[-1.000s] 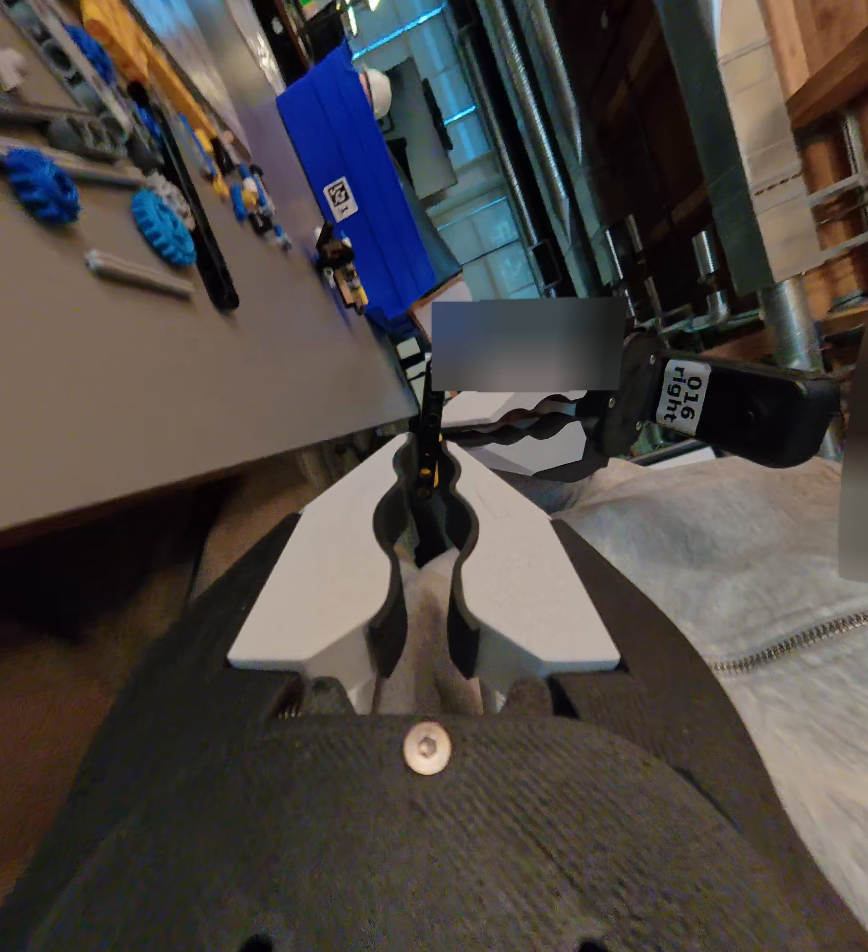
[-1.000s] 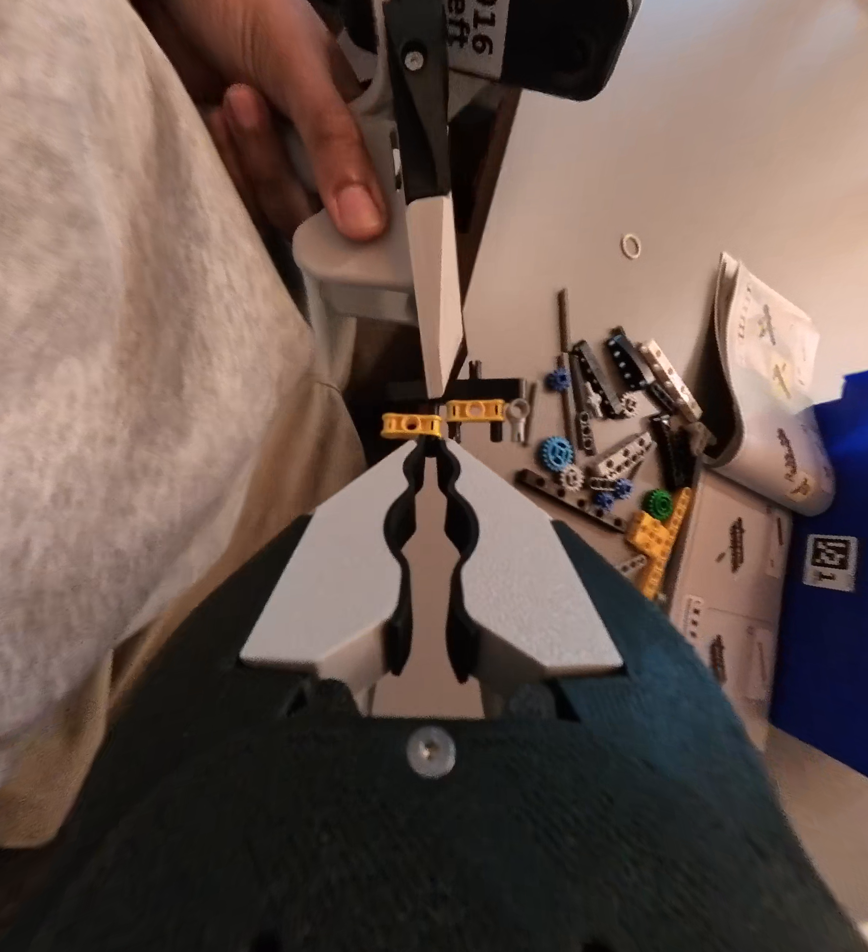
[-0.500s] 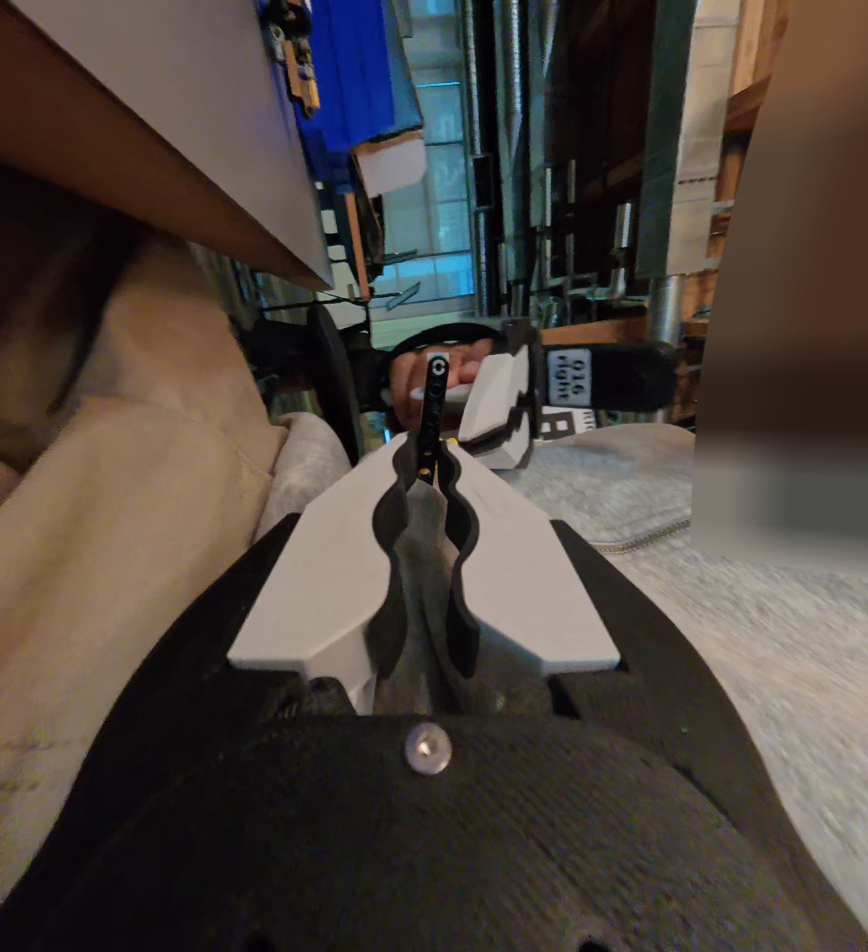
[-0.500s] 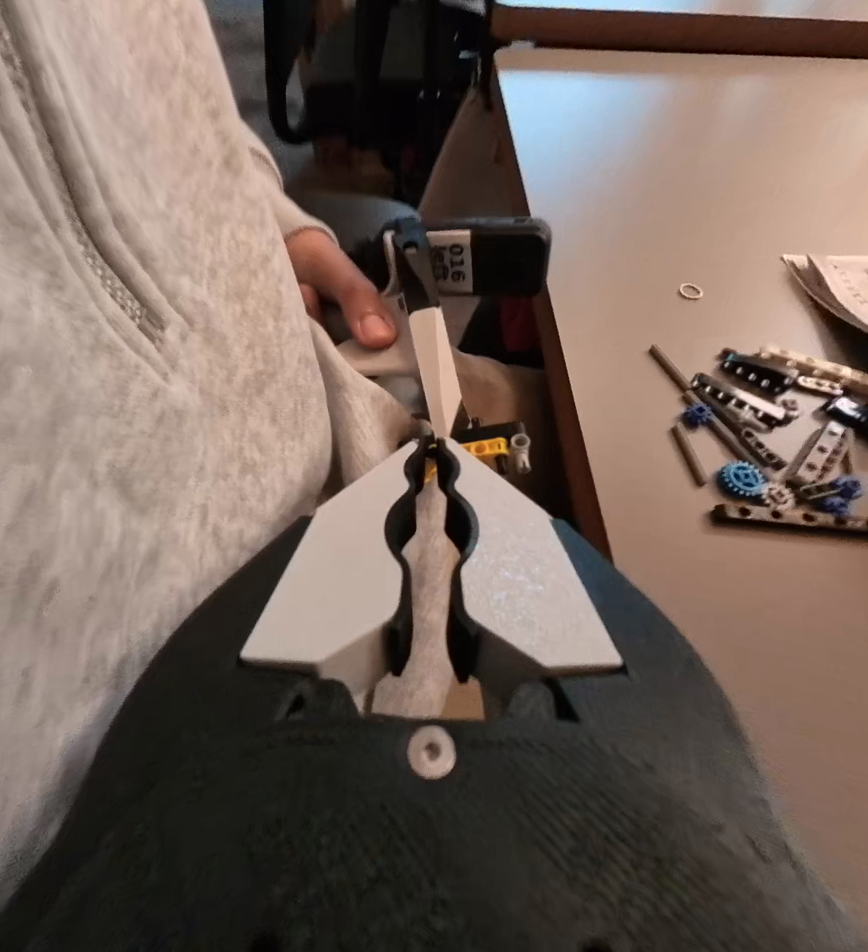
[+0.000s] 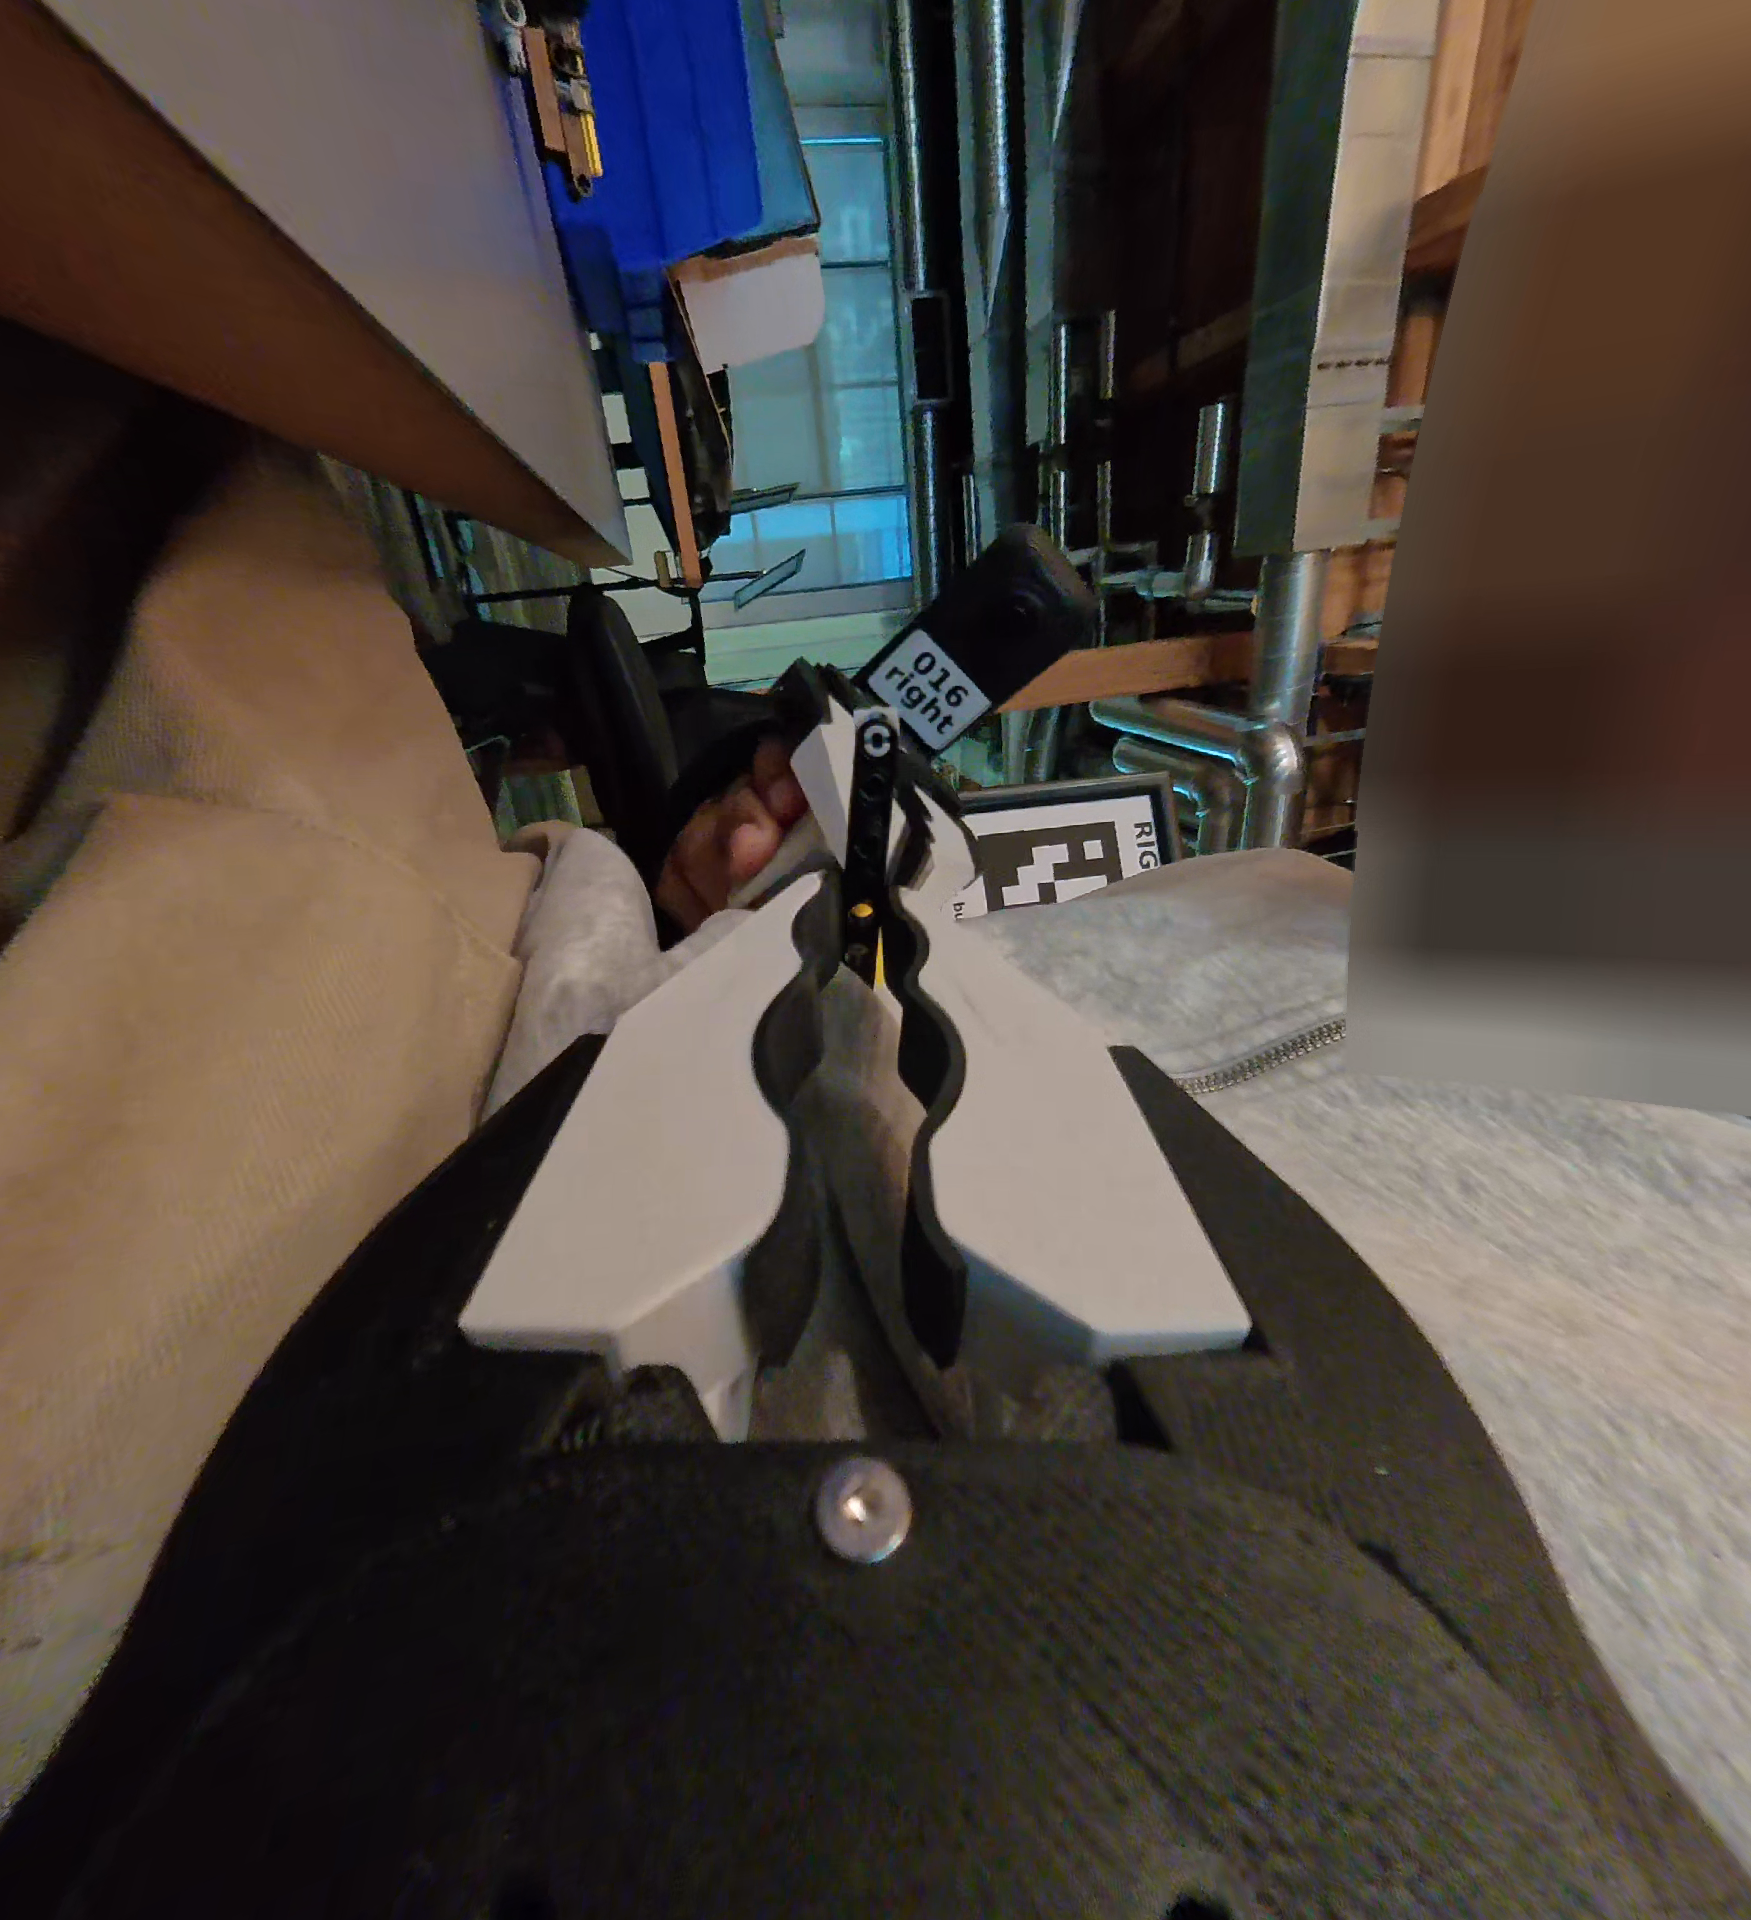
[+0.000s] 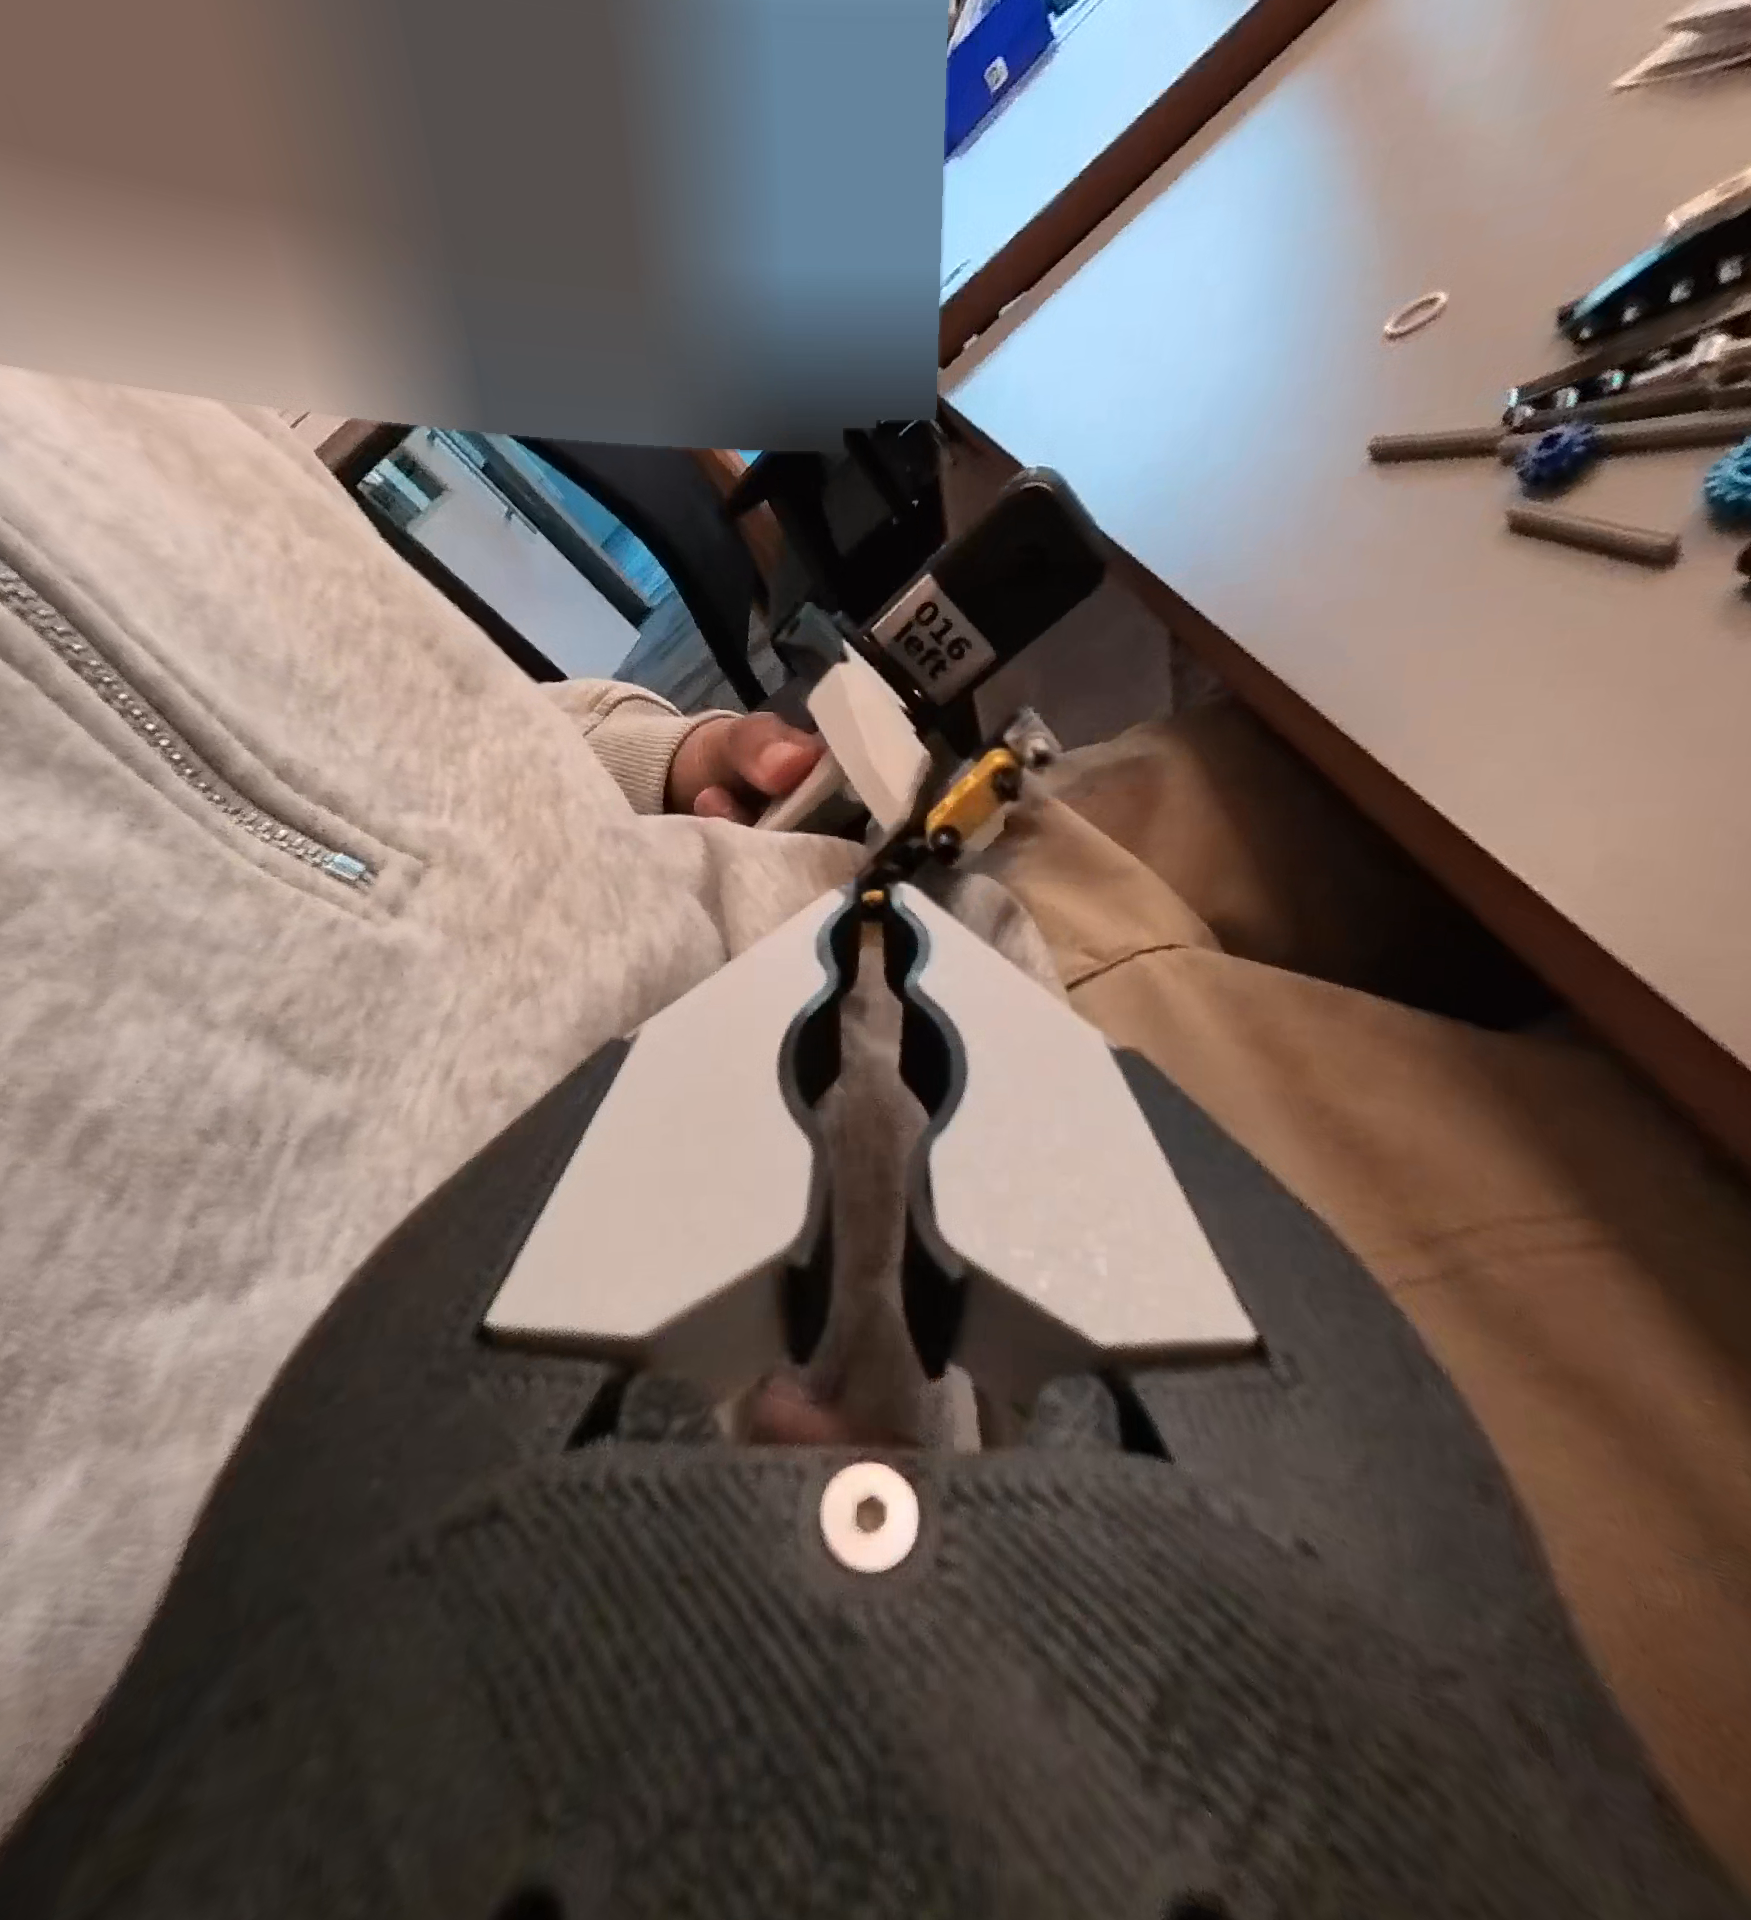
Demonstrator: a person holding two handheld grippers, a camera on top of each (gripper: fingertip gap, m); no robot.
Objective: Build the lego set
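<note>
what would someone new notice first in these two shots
Two hand-held grippers meet tip to tip over the person's lap, below the table edge: the left and right both pinch one small black-and-yellow lego assembly. Loose lego parts lie scattered on the table.

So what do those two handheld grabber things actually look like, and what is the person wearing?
Each gripper, left and right, has a rough black body with one silver screw, and two pale grey wedge-shaped fingers lined with wavy black pads. A black camera block with a white sticker sits on top. The person wears a grey zip-up sweatshirt and tan trousers.
</note>
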